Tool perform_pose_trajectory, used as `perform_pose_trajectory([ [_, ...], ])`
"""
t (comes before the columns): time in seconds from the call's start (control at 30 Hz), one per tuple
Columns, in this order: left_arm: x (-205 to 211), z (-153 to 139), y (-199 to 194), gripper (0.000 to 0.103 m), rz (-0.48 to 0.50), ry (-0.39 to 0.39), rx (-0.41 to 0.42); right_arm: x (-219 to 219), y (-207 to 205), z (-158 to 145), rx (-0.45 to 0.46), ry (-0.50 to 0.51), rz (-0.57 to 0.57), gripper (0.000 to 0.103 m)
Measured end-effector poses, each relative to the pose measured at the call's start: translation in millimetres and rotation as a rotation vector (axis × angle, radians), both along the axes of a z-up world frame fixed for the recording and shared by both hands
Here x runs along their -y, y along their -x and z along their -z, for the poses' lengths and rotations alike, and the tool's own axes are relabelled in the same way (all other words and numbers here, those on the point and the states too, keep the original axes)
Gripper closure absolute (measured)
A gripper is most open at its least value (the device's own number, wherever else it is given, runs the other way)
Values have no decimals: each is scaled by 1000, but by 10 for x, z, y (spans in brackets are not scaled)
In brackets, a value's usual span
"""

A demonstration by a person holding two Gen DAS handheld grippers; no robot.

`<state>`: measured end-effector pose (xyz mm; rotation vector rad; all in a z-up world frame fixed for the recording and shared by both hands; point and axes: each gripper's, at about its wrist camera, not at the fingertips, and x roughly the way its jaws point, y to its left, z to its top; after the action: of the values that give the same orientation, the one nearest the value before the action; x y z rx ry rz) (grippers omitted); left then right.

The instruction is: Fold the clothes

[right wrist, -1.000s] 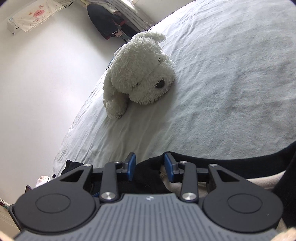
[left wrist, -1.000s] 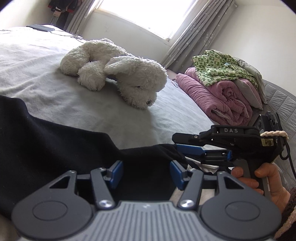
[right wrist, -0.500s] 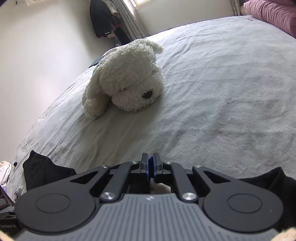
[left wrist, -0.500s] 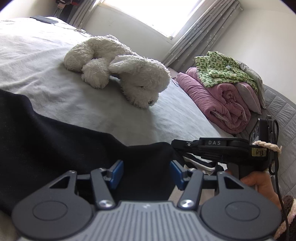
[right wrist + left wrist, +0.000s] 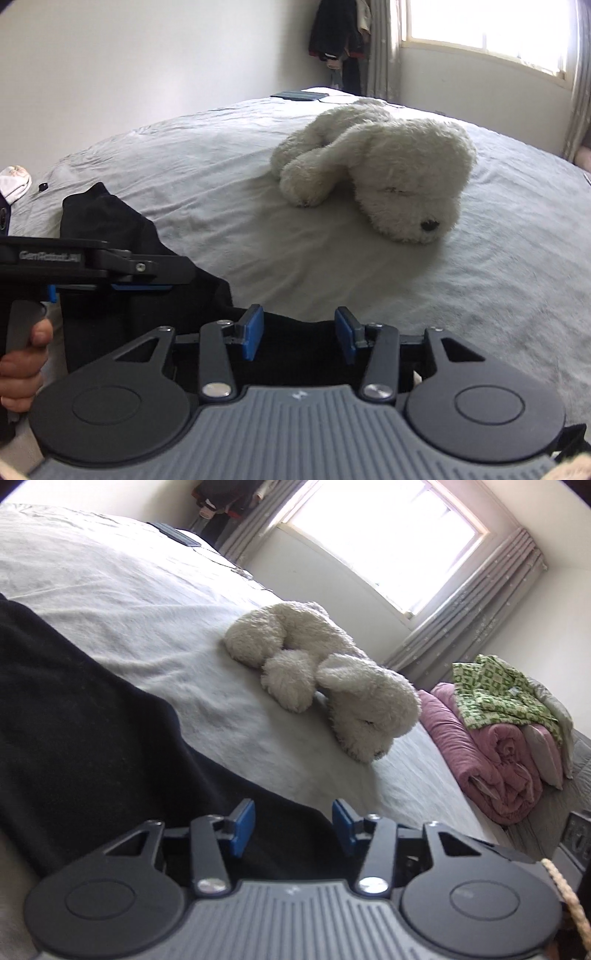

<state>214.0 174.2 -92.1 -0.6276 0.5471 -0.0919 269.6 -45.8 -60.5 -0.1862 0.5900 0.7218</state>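
Observation:
A black garment (image 5: 74,716) lies spread on the grey bed sheet (image 5: 110,602), its edge running toward the camera. My left gripper (image 5: 293,827) hovers low over that edge. Its jaws are closing, with black cloth in the gap and the blue pads (image 5: 242,827) clear of it. In the right wrist view the garment (image 5: 110,221) bunches at the left. My right gripper (image 5: 299,338) sits over its near edge with jaws opening, the cloth lying loose between them. The left gripper (image 5: 173,275) shows side-on there, with a hand (image 5: 22,369) on its handle.
A white plush dog (image 5: 388,173) lies mid-bed beyond both grippers. A rolled pink quilt (image 5: 495,760) with a green patterned garment (image 5: 495,694) on top sits at the right. A dark flat device (image 5: 299,95) lies at the bed's far edge, and a white sock (image 5: 14,181) far left.
The right gripper's jaws, pressed together half a second ago, now stand apart. The left jaws have narrowed. Both views have rolled, and the right gripper has slid out of the left wrist view.

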Motion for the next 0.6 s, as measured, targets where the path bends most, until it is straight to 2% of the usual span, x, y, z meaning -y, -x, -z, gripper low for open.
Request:
perform_pose_trajectory([
  [0.03,-11,1,-1,66,-8,1,-2,-12,40,-14,0,-6,-16,74],
  [0.17,-75,11,-3,66,-19,22,-1,-90,205,-51,-16,-6,-79,83],
  [0.23,-75,15,-1,65,-18,21,-1,-188,193,22,-27,37,-76,85],
  [0.27,-70,16,0,65,-17,18,0,-256,158,83,-25,77,-62,92],
  [0.33,-72,22,6,64,-15,18,-1,-358,96,166,4,118,-46,93],
  [0.6,-95,32,4,62,-13,42,0,-476,-108,184,43,108,18,93],
])
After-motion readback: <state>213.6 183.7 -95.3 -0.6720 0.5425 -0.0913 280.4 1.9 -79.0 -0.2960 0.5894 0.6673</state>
